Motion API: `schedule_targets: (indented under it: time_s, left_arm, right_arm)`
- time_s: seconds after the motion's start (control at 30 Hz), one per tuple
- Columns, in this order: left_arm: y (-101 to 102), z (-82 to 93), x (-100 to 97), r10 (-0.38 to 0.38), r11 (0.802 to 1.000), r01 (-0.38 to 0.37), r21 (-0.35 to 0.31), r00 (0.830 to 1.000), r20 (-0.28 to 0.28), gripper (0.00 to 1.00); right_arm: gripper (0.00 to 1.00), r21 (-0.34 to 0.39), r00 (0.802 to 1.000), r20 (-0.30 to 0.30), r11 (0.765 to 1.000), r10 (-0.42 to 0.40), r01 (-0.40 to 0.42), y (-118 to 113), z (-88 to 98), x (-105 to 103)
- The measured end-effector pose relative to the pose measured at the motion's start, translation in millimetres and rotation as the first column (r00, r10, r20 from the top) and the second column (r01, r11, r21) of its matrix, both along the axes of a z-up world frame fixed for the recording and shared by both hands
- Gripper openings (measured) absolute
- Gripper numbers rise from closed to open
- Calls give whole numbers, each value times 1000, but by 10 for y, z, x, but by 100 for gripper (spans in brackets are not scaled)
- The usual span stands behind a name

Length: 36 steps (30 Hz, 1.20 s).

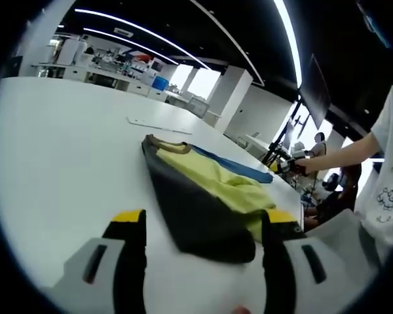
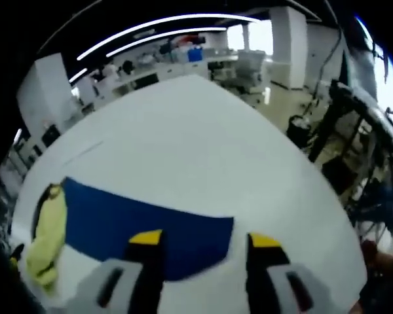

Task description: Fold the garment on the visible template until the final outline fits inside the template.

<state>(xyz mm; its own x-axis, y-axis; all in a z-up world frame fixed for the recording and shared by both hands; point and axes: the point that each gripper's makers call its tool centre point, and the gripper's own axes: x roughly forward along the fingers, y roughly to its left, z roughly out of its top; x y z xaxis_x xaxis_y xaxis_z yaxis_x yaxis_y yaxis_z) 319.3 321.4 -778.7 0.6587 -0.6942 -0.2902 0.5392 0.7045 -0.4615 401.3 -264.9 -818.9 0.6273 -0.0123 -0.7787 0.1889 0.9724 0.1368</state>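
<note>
Left gripper view: the left gripper (image 1: 204,226) has its jaws spread, gripping nothing, before one crumpled dark-grey-and-yellow-green garment (image 1: 203,196) on the white table (image 1: 65,144). Right gripper view: the right gripper (image 2: 205,245), likewise spread and unladen, hovers over one blue rectangular template (image 2: 144,226).

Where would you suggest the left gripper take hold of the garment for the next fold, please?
Probably the near dark hem of the garment, which lies flat on the white table between the open tips of the left gripper. Come in low along the tabletop from the near side: that rounded edge is free and unpinned, while the yellow part bunches further back over the blue template.
</note>
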Motion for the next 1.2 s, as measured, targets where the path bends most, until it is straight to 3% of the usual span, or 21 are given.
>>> schedule_targets:
  time_s: [0.1,0.23,0.33,0.4,0.6,0.77,0.87,0.97,1.2]
  left_arm:
    - [-9,5,4,1,1000,-1,-2,1000,-1,69]
    - [-1,6,8,3,1000,-3,0,1000,-3,69]
    - [-9,20,3,3,1000,-3,2,1000,0,69]
    - [-11,33,0,4,1000,-4,1,1000,2,69]
    - [-23,84,-4,6,1000,-6,-2,1000,12,69]
    - [-19,108,-13,4,1000,-4,-4,1000,19,69]
    - [-1,110,-21,4,1000,-3,-5,1000,21,69]
    - [41,119,-24,8,1000,-8,-7,1000,26,69]
    - [87,150,-41,23,1000,-23,-9,999,32,69]
  right_arm:
    - [46,24,1000,-22,1000,-14,15,-9,-122,-58]
    - [37,60,999,-15,997,-40,40,14,-178,-68]
    - [19,75,999,-8,996,-54,54,41,-168,-68]
    - [0,75,999,-1,996,-49,49,51,-140,-56]
    - [0,68,1000,18,998,-16,15,132,-33,80]
    - [0,87,998,49,995,36,-40,397,70,204]
    - [2,85,997,36,994,66,-69,491,56,232]
    - [0,96,997,34,992,74,-77,500,45,240]
    - [9,74,998,45,996,48,-51,361,75,193]
